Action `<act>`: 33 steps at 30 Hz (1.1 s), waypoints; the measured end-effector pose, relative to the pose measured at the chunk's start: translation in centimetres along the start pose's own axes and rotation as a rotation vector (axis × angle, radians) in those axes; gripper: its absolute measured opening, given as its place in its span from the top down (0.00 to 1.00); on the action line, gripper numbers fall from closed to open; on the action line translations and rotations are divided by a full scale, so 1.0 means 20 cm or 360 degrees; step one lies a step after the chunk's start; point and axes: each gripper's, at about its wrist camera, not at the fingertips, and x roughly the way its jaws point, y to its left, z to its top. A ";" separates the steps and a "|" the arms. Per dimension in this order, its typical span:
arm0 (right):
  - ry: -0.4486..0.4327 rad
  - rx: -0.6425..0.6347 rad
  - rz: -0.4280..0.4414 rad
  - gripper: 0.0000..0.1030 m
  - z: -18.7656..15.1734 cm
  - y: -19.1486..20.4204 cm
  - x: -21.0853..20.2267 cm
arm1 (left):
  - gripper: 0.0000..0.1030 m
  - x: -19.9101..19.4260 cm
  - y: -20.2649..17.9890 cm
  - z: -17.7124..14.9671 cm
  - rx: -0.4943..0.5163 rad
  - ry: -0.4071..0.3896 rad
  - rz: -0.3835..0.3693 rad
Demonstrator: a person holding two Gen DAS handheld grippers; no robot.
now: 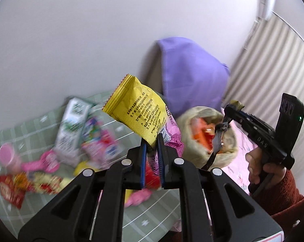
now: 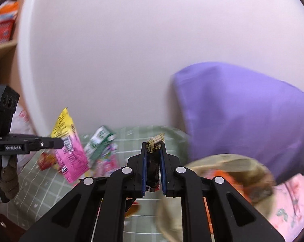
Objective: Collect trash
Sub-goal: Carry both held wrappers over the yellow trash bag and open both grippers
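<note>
My left gripper [image 1: 151, 141] is shut on a crinkled snack wrapper [image 1: 135, 111], yellow above and pink below, and holds it in the air. From the right wrist view that left gripper [image 2: 59, 143] comes in from the left with the same wrapper [image 2: 71, 155]. My right gripper [image 2: 153, 149] is shut on a dark wrapper [image 2: 154, 141] with a gold crimped end. In the left wrist view the right gripper [image 1: 229, 109] is above a beige bag [image 1: 228, 139] with orange trash inside. The wrapper's dark tail [image 1: 217, 139] hangs over the bag's mouth.
More trash lies on a green checked cloth [image 1: 119, 135]: a green-and-white carton [image 1: 73, 125], a pink cup [image 1: 7, 155], red wrappers [image 1: 10, 189]. A purple pillow [image 1: 192, 74] leans on the white wall behind the bag. A shelf with orange boxes [image 2: 2, 24] is far left.
</note>
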 end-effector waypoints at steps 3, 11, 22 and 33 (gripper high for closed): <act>-0.0087 0.0062 -0.0172 0.88 0.02 -0.17 -0.16 | 0.91 0.10 -0.17 0.08 0.0122 0.0013 -0.0123; -0.0195 0.0155 -0.0541 0.88 -0.01 -0.52 -0.47 | 0.91 0.40 -0.60 0.17 0.0372 0.0075 -0.0352; -0.0246 0.0126 -0.0526 0.88 -0.05 -0.70 -0.38 | 0.89 1.12 -0.90 0.00 0.0679 0.0508 -0.0212; 0.0260 0.0021 -0.0225 0.88 -0.33 -0.72 0.24 | 0.89 1.25 -0.77 -0.14 0.0621 0.0705 -0.0115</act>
